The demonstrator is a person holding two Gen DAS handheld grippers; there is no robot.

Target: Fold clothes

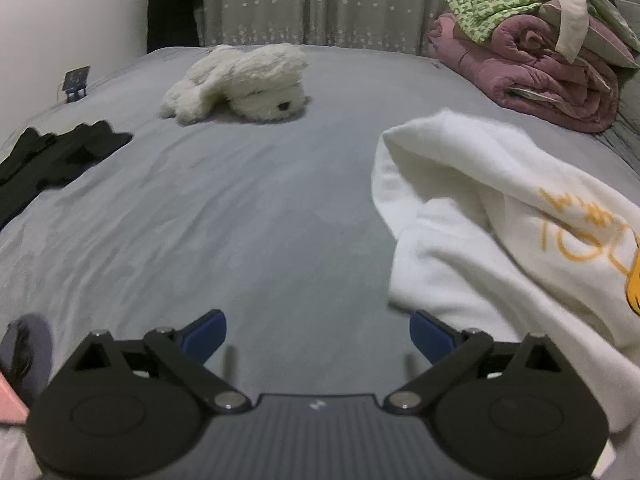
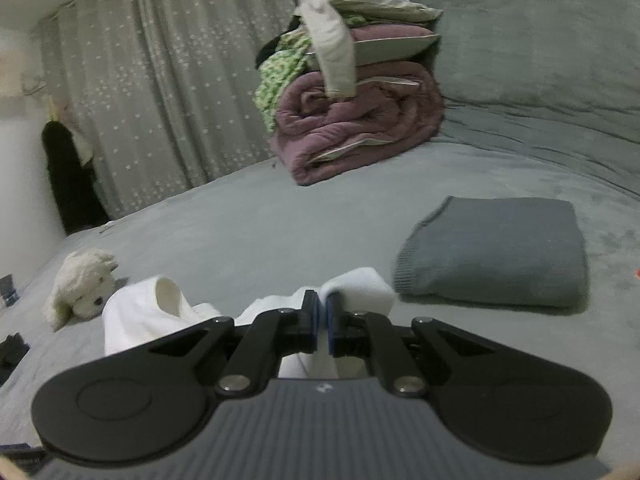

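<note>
White sweatshirt (image 1: pixel 500 216) with orange print lies bunched on the bed (image 1: pixel 256 208), right side of the left wrist view, near edge. In the right wrist view the same sweatshirt (image 2: pixel 144 312) sits just ahead of and under the tool, a fold of it raised at the tips.

Right gripper (image 2: pixel 322 320): fingers (image 2: pixel 310 320) fully closed, blue pads together, white cloth pinched between them, so it has hold of the sweatshirt.

Left gripper (image 1: pixel 318 334): fingers (image 1: pixel 206 334) spread wide, nothing between them, only bare sheet. Its right finger is just beside the sweatshirt's near-left hem; can't tell if it touches.

Around it:
- Folded grey sweater (image 2: pixel 496 252) flat on the bed, just right of and beyond the right gripper.
- Rolled mauve quilt (image 2: pixel 356 128) at the far side, with a heap of clothes (image 2: pixel 340 36) on top, green-patterned piece and a cream one hanging down.
- White plush dog (image 1: pixel 240 84) far centre-left on the bed, well apart from the sweatshirt.
- Black garment (image 1: pixel 56 156) spread on the left edge of the bed.
- Grey starred curtain (image 1: pixel 320 0) behind the bed.
</note>
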